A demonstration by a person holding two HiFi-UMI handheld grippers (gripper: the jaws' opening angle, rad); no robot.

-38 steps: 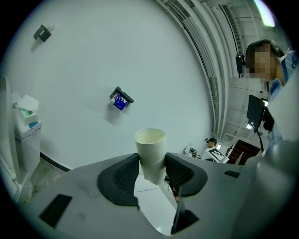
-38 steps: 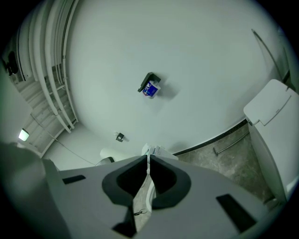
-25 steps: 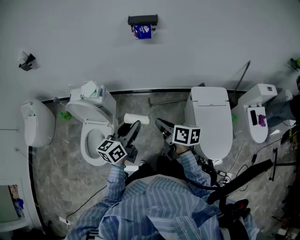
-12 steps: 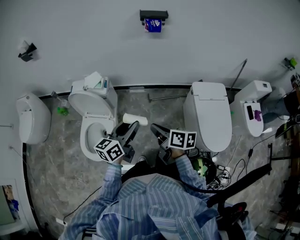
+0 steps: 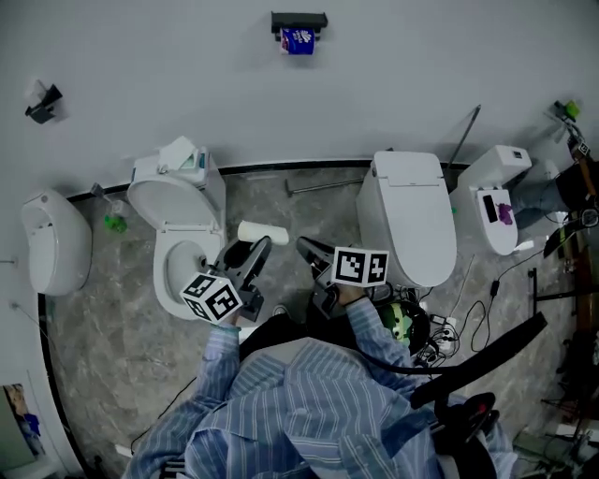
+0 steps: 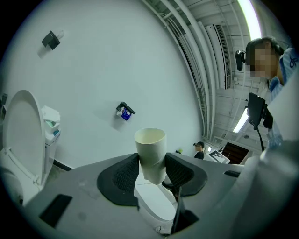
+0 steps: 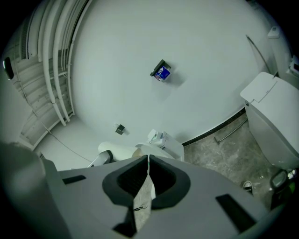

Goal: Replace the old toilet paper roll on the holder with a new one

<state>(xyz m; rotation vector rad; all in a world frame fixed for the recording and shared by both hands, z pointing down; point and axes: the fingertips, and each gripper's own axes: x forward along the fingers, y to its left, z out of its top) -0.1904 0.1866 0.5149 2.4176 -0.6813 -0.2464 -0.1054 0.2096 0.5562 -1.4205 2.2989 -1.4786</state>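
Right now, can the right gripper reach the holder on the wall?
Probably not yet: the holder hangs on the wall far beyond the right gripper; mostly floor lies between them.

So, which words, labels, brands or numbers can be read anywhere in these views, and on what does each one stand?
No text can be read in any view.
Blue pack at the black wall holder: white print, too small to read.
Teal-and-white box: print too blurred to read.
Marker cubes: black-and-white squares only, no letters.
White roll: plain, no print.
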